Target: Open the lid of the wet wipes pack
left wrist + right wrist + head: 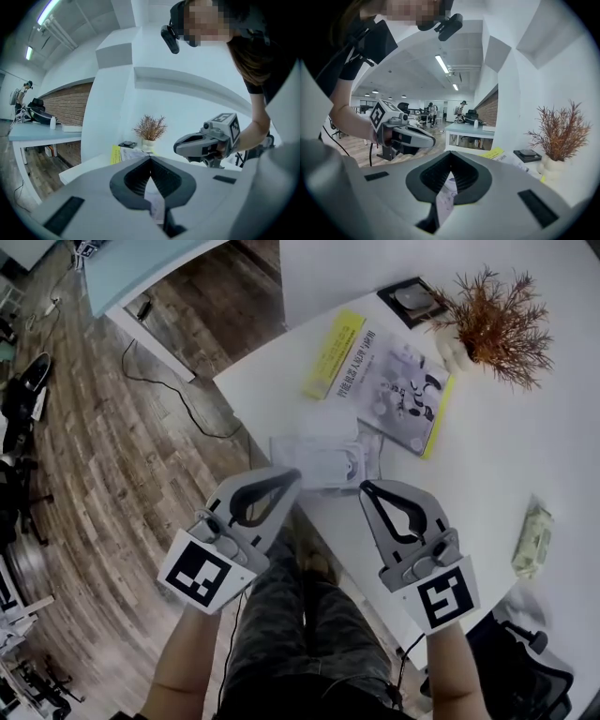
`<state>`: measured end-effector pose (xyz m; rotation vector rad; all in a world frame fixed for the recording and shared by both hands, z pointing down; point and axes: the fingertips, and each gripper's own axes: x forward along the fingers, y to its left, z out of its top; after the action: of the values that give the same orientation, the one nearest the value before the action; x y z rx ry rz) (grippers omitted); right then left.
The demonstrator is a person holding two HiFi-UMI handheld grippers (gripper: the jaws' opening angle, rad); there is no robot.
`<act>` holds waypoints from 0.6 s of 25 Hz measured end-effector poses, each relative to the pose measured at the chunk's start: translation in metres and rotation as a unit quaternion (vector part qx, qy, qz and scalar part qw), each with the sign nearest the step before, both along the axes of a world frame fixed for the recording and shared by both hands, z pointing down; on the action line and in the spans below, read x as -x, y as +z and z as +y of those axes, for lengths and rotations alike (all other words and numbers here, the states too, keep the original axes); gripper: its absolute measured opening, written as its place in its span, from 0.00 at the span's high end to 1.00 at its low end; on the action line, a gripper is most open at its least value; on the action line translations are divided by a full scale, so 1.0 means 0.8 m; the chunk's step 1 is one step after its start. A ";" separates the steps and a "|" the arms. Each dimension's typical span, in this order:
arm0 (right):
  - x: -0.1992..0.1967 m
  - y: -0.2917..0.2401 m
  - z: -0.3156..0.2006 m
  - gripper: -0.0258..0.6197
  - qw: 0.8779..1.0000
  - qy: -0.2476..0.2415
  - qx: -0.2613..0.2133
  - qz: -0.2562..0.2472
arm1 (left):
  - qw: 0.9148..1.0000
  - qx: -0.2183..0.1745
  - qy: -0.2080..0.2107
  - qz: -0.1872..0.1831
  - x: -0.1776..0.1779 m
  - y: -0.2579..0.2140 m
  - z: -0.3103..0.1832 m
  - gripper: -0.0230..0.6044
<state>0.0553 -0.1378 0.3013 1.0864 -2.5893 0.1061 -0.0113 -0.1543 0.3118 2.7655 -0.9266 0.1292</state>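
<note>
Wipes pack (323,457) partly behind left claw (294,473) and right claw (366,487), lid indistinct

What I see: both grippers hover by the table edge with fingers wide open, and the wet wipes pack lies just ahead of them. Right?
Not quite. The fingers are shut, not wide open, as the two gripper views show. The rest holds: the left gripper and right gripper hover by the table edge, with the wet wipes pack just ahead.
</note>
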 end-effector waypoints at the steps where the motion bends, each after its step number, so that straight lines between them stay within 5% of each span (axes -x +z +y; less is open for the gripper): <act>1: 0.000 -0.004 0.004 0.93 1.000 0.000 -0.003 -0.003 | 1.000 -0.002 -0.005 0.003 0.001 -0.004 0.005 0.94; 15: 0.000 -0.057 0.080 0.93 0.999 0.004 -0.024 -0.031 | 0.998 0.003 -0.052 0.027 -0.005 -0.051 0.085 0.94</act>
<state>0.0556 -0.0741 0.2560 1.1281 -2.6544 0.0812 -0.0074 -0.0860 0.2713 2.6938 -1.0518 0.0391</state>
